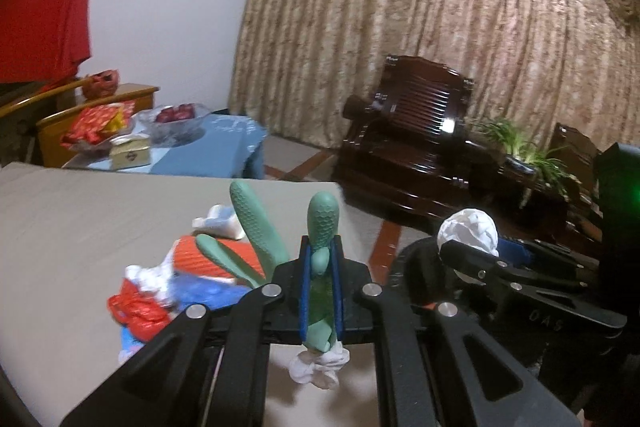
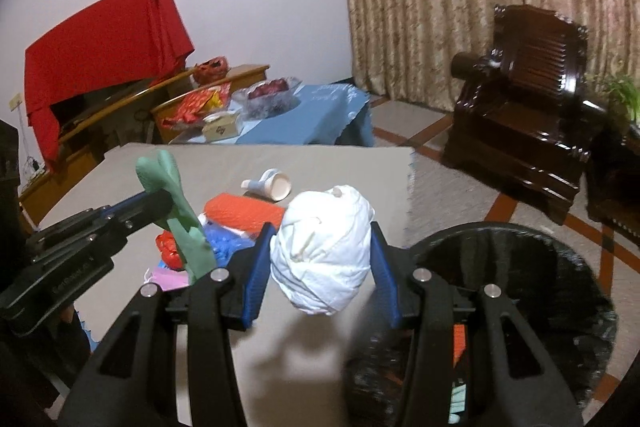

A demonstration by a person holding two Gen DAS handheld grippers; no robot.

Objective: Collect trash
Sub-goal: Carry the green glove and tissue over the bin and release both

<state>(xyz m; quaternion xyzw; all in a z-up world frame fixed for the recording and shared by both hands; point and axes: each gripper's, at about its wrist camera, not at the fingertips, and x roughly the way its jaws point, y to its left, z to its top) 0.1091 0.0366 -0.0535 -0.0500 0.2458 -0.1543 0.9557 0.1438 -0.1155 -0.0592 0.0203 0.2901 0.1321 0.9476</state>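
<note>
My left gripper [image 1: 320,251] is shut on a green rubber glove [image 1: 322,219] whose fingers stick up above the jaws; a white tissue scrap [image 1: 316,367] hangs under it. My right gripper [image 2: 323,235] is shut on a white crumpled paper ball [image 2: 320,267], held above the beige table [image 2: 340,163]. In the right wrist view the left gripper [image 2: 160,201] and its glove [image 2: 176,215] are at the left. On the table lies a trash pile: an orange box [image 2: 244,213], blue plastic [image 2: 224,243], a red bag [image 1: 136,311] and a white paper cup [image 2: 272,185].
A black bin [image 2: 520,287] with a dark liner stands beside the table's right edge, below the right gripper. Beyond are a blue-clothed side table [image 2: 312,123] with dishes, a dark wooden armchair [image 2: 528,99], a potted plant [image 1: 520,147] and curtains.
</note>
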